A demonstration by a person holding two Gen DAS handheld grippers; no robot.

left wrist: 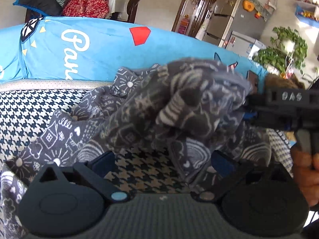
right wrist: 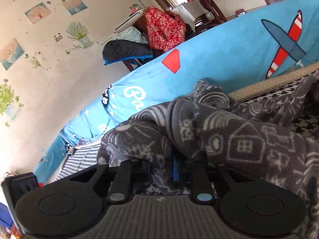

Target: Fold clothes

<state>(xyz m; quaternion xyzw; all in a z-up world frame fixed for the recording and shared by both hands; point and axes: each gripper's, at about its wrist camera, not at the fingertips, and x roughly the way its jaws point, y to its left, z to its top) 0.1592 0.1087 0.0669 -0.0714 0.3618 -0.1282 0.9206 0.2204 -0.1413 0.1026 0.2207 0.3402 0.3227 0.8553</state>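
1. Your right tool (right wrist: 161, 169) is pinched on a bunched fold of the grey patterned fleece garment (right wrist: 229, 137); in the right wrist view its blue pads sit close together with the cloth wedged between them.
2. Your left tool (left wrist: 162, 161) stands spread wide, its two fingers (left wrist: 103, 163) well apart, with nothing between them except the houndstooth sofa cover (left wrist: 139, 173) below.
3. Only the left wrist view shows the right tool from the side (left wrist: 251, 107): it comes in from the right edge, gripping the garment's raised bunch, with your hand (left wrist: 305, 171) on its handle beneath.
4. That same view shows the garment (left wrist: 151, 107) lifted at the right and trailing down to the left, where it lies on the sofa cover, near the left tool's fingers.
5. Only the right wrist view shows the wall with its pictures (right wrist: 37, 13) and a striped cloth (right wrist: 81, 157) lying at the far end of the sofa.
6. Both views show the blue cushion cover (left wrist: 103, 47) along the sofa back and a red floral cloth (right wrist: 163, 29) draped over a chair behind it.
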